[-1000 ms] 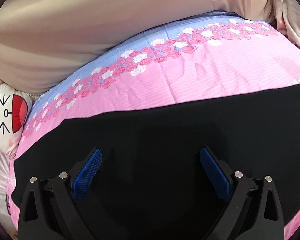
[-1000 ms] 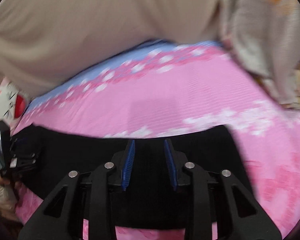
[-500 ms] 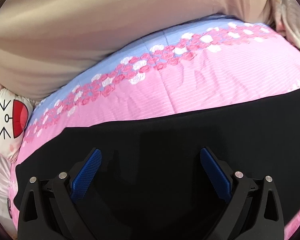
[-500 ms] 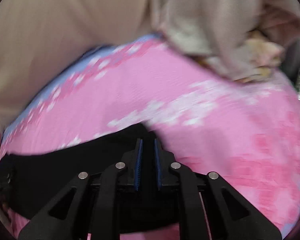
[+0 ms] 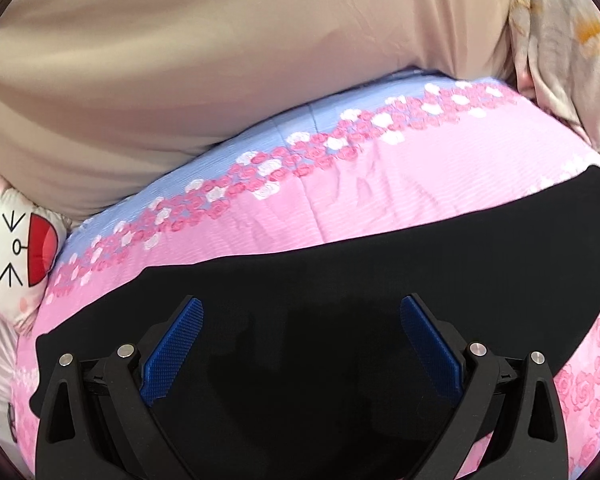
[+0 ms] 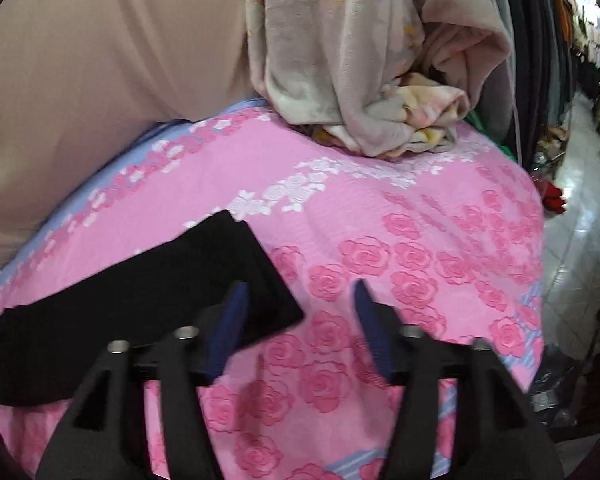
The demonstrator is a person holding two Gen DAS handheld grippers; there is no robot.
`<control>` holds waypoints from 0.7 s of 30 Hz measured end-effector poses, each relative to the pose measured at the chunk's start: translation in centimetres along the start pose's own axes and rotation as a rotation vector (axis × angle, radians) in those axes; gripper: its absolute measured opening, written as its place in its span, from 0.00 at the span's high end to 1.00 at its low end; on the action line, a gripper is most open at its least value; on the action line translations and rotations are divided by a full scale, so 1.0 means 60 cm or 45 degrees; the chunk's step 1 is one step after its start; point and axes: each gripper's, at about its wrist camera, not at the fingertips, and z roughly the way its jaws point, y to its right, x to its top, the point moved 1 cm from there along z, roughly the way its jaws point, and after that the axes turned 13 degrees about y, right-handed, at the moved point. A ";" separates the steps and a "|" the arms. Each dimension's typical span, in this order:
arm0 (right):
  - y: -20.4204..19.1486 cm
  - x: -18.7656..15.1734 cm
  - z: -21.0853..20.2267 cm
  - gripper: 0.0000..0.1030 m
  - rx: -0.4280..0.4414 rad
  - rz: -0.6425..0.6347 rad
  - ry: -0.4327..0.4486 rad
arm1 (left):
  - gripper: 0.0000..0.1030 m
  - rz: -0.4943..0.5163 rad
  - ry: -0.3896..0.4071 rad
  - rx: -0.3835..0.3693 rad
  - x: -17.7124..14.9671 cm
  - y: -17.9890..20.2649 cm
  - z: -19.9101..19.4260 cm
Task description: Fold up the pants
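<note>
Black pants [image 5: 340,288] lie flat in a long band on the pink rose-print bedspread [image 5: 380,200]. My left gripper [image 5: 302,324] is open and hovers over the middle of the band, holding nothing. In the right wrist view the pants [image 6: 140,292] end in a squared corner. My right gripper [image 6: 300,308] is open over that right end, its left finger [image 6: 228,324] above the black cloth and its right finger above bare bedspread [image 6: 420,260]. It holds nothing.
A beige padded headboard [image 5: 220,60] runs along the far side. A cartoon-face pillow [image 5: 16,248] sits at the left. A crumpled grey floral blanket [image 6: 360,60] lies at the far right of the bed. The bed's right edge drops to a tiled floor [image 6: 580,208].
My right gripper was shut on the end of the pants and is now open; it has swung right past the pants' end. The left gripper stayed open and pulled back slightly.
</note>
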 end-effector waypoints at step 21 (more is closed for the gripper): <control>-0.066 -0.038 0.014 0.93 -0.065 -0.105 -0.045 | 0.05 -0.101 -0.065 0.092 -0.042 -0.094 -0.011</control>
